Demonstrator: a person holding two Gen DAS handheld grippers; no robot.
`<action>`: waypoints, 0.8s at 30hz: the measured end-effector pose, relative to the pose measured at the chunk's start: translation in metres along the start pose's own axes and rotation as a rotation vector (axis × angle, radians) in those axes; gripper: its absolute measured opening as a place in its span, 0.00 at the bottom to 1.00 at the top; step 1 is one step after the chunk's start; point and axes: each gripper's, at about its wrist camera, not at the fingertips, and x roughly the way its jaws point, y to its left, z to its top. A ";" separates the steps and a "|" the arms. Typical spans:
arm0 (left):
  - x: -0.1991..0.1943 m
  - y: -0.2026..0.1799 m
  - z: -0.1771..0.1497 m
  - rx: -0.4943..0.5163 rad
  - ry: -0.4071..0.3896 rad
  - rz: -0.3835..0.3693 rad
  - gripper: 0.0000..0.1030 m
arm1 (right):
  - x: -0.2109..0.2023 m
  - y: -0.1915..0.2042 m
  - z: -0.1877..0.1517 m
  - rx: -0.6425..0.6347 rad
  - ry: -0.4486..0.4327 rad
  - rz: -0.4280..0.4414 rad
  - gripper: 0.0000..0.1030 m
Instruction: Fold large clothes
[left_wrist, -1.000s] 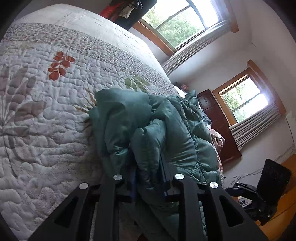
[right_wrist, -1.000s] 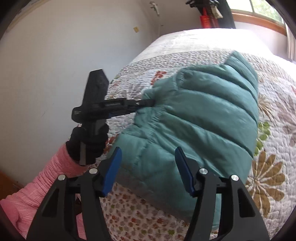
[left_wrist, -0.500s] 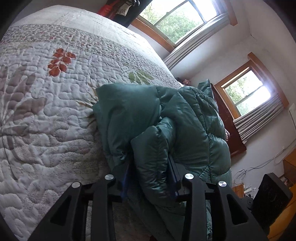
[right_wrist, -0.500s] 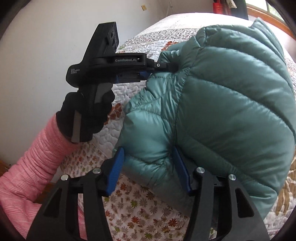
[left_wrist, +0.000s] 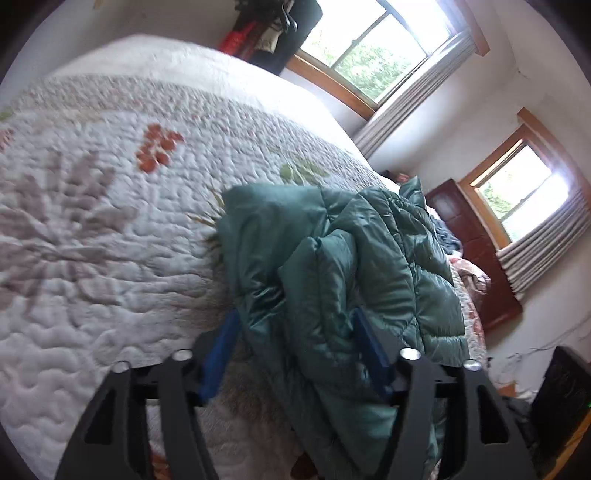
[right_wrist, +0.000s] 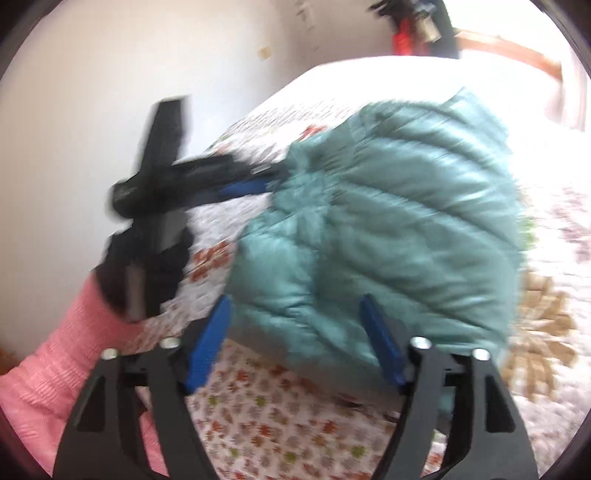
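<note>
Teal puffer jacket bunched in a thick, folded heap on the quilted floral bedspread, near the bed's foot-side edge. Left gripper spread wide, blue pads standing either side of a puffy fold without pinching it; contact with the fabric hard to judge. Right gripper likewise spread, blue pads flanking the jacket's lower edge, no squeeze visible. Right-wrist view heavily smeared by motion, quilting lines on the jacket reduced to streaks. Seen there too: left gripper level at the jacket's upper-left corner, tips lost in blur and fabric. Gloved hand and pink sleeve below it, sleeve cut off by the frame. Jacket's far side hidden behind its own bulk; underside out of sight.
</note>
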 end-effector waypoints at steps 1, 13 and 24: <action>-0.007 -0.005 -0.002 0.017 -0.012 0.014 0.71 | -0.008 -0.002 -0.001 0.003 -0.024 -0.037 0.82; -0.063 -0.056 -0.042 0.138 -0.099 0.260 0.96 | -0.048 -0.024 -0.022 0.072 -0.156 -0.247 0.97; -0.081 -0.077 -0.074 0.174 -0.122 0.372 0.96 | -0.057 -0.023 -0.034 0.093 -0.118 -0.299 0.97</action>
